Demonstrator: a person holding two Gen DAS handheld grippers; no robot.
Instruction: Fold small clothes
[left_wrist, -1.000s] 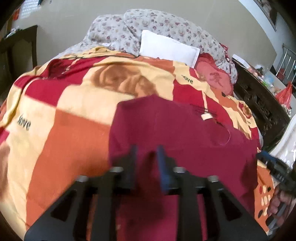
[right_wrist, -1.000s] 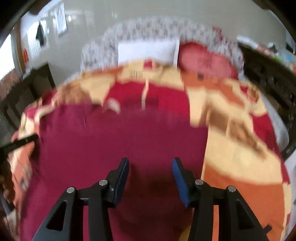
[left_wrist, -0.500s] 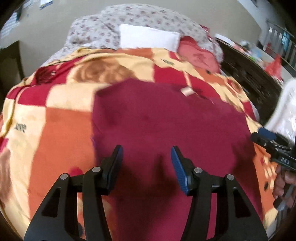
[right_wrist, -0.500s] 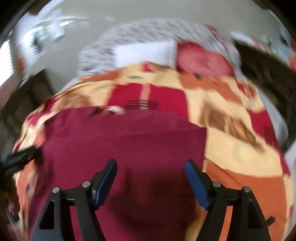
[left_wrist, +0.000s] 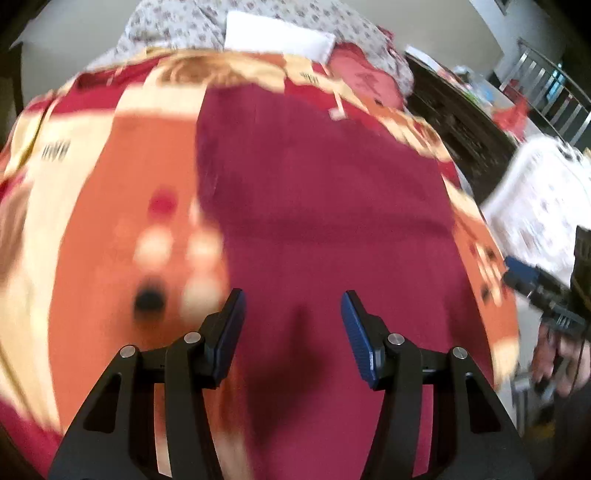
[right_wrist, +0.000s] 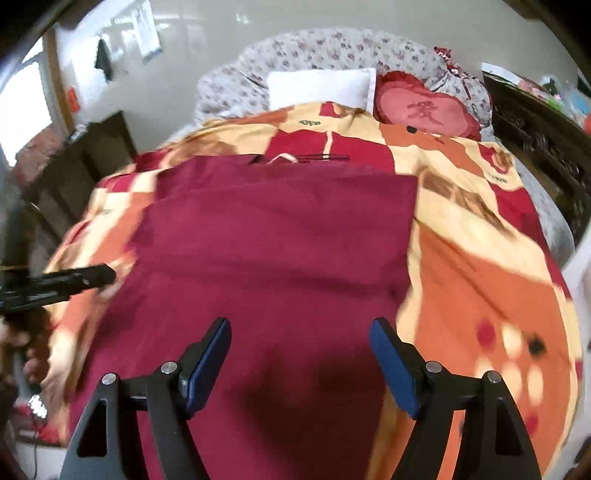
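I see the bed's patchwork blanket (right_wrist: 476, 266) in orange, cream and red filling both views, and printed on it near the top is a small dark word I read as "love" (right_wrist: 309, 121), with a second, unreadable one further right. Spread flat on the blanket lies the maroon garment (right_wrist: 273, 243), its far edge carrying a small white tag (left_wrist: 337, 113), too blurred to read. At the head of the bed sit a floral quilt (right_wrist: 325, 48), a white pillow (right_wrist: 319, 86) and a red heart cushion (right_wrist: 424, 109) bearing a red Chinese character. A dark carved cabinet (right_wrist: 535, 136) stands along the right, a white basket-like thing (left_wrist: 535, 192) beside it.

My left gripper (left_wrist: 293, 334) hangs over the garment's near part with its jaws spread wide and nothing between them; a second ago they were nearly closed. My right gripper (right_wrist: 300, 363) is likewise wide apart over the cloth, wider than a second ago. Each view catches the other gripper at its edge, held by my hand (left_wrist: 557, 354), just beside the garment's side
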